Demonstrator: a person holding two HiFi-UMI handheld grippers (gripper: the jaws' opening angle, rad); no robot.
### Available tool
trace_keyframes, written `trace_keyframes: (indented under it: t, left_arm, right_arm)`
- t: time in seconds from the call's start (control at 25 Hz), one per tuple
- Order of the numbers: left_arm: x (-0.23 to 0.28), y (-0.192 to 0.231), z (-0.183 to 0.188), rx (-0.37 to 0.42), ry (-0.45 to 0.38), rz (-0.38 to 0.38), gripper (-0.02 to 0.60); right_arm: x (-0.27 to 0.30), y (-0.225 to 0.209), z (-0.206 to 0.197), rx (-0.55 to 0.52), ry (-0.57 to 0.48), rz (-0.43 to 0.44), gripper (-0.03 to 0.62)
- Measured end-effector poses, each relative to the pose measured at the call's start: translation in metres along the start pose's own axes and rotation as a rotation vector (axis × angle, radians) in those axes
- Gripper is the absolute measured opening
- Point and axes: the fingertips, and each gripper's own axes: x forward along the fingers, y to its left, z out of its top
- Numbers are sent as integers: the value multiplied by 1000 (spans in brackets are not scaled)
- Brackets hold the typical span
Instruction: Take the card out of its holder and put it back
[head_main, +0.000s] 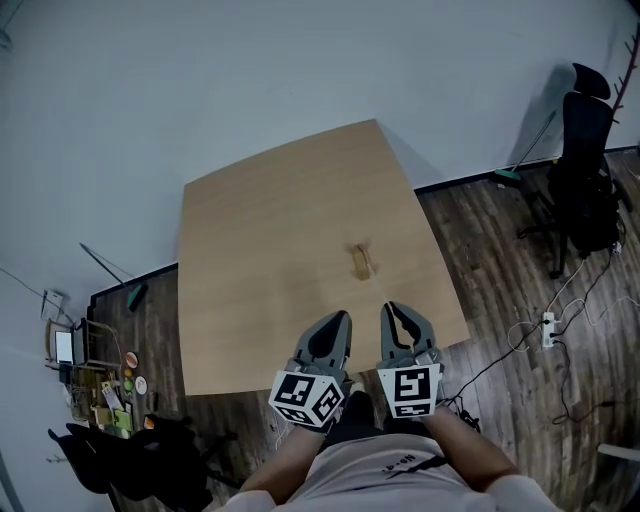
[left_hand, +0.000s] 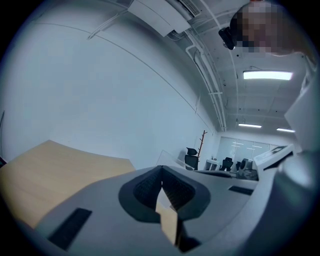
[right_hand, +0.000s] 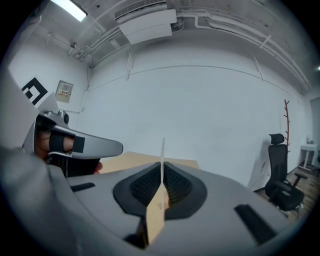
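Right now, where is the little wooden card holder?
In the head view, the card holder stands on the table, a bit right of the middle, just ahead of the right gripper.

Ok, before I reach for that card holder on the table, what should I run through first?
1. Left claw empty: ok, jaws together with nothing between them.
2. Right claw empty: ok, jaws together with nothing between them.
3. Claws open for a grasp: not ok, both are shut.
4. Card holder in sight and unobstructed: ok, it stands alone on the table, ahead of both claws.
5. Card seated in the card holder: cannot tell, too small in the head view.
6. Claws apart from the card holder: ok, both are by the table's near edge, not touching it.
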Motion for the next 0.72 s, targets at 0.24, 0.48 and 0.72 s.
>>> trace_keyframes:
  t: [0.24,0.48,0.72]
  left_arm:
    - [24,41,-10,-13,39,-16,12]
    - [53,85,-29,-32,93,-25,12]
    - [80,117,-56,-47,177,-49,12]
  right_arm:
    - [48,3,-18,-32,12,-34,25]
    - [98,8,-51,-53,69,-73,25]
    - [143,5,-85,-50,86,-131,25]
